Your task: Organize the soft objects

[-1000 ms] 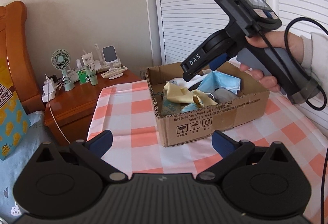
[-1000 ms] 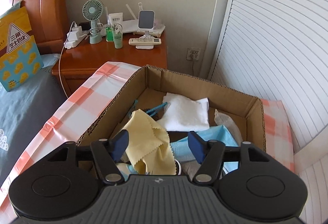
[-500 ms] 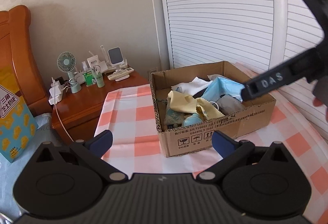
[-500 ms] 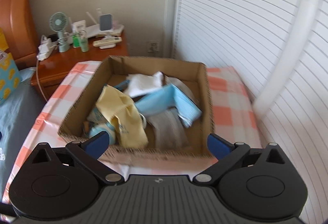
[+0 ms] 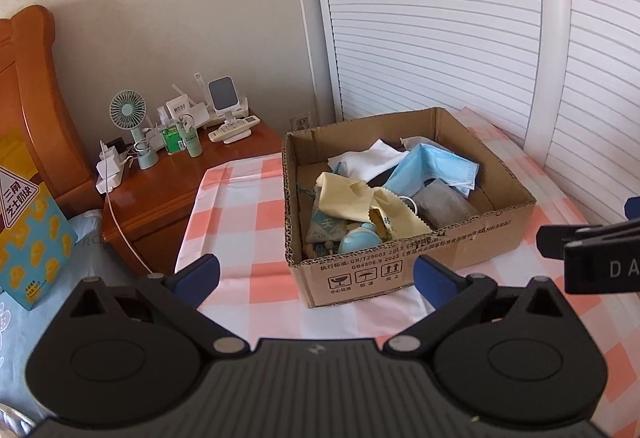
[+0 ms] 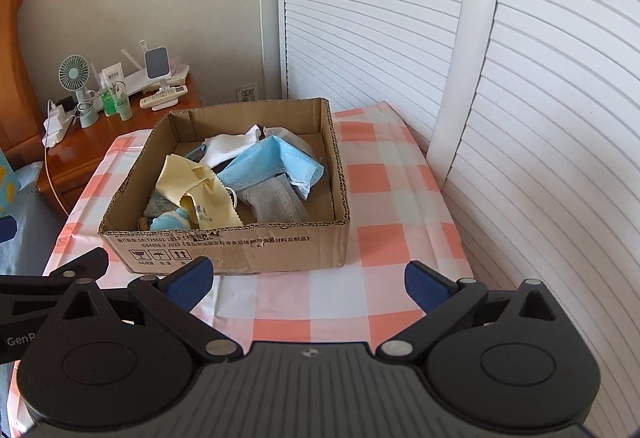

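An open cardboard box (image 5: 404, 266) (image 6: 240, 250) sits on a checked tablecloth. Inside lie a yellow cloth (image 5: 352, 197) (image 6: 188, 181), a blue face mask (image 5: 436, 165) (image 6: 272, 165), a white cloth (image 5: 372, 157) (image 6: 228, 145), a grey cloth (image 5: 440, 203) (image 6: 276, 201) and a light blue soft item (image 5: 358, 240) (image 6: 168, 222). My left gripper (image 5: 316, 276) is open and empty, in front of the box. My right gripper (image 6: 308, 280) is open and empty, also short of the box's near wall; part of it shows at the right edge of the left wrist view (image 5: 592, 250).
A wooden nightstand (image 5: 168, 181) (image 6: 96, 133) at the left holds a small fan (image 5: 127, 115), bottles, a phone stand and a remote. A bed with a snack bag (image 5: 28, 230) lies further left. White louvred doors (image 6: 400, 17) stand behind the table.
Both grippers have pulled back from the box toward the table's near edge. My right gripper, which was over the box contents with narrower jaws, now stands wide open and empty.
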{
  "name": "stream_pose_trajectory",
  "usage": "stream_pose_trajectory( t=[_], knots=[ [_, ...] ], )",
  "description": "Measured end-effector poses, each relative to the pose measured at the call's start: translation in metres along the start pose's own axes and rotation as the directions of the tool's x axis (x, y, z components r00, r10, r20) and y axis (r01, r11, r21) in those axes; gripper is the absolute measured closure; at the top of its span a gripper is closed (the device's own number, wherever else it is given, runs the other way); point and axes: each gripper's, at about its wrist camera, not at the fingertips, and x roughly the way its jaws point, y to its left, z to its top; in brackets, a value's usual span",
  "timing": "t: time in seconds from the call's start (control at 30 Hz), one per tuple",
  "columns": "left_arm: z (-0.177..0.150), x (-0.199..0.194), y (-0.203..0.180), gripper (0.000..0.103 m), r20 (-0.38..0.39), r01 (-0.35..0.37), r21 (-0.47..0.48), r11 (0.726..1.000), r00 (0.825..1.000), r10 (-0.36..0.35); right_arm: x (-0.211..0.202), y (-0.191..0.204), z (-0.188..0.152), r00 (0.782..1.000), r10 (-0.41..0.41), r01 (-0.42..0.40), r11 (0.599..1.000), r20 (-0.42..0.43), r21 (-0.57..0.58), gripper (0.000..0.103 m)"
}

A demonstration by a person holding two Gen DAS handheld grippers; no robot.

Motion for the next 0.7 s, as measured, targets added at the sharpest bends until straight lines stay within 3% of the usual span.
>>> stream_pose_trajectory(
  t=[0.7],
  knots=[
    [0.0023, -0.003, -0.0027, 0.001, 0.003, -0.003, 0.008, 1.0, 1.0, 0.003, -0.0066, 0.0015, -0.003, 1.0, 0.003, -0.003, 1.0, 0.026, 0.004, 0.0]
  ],
)
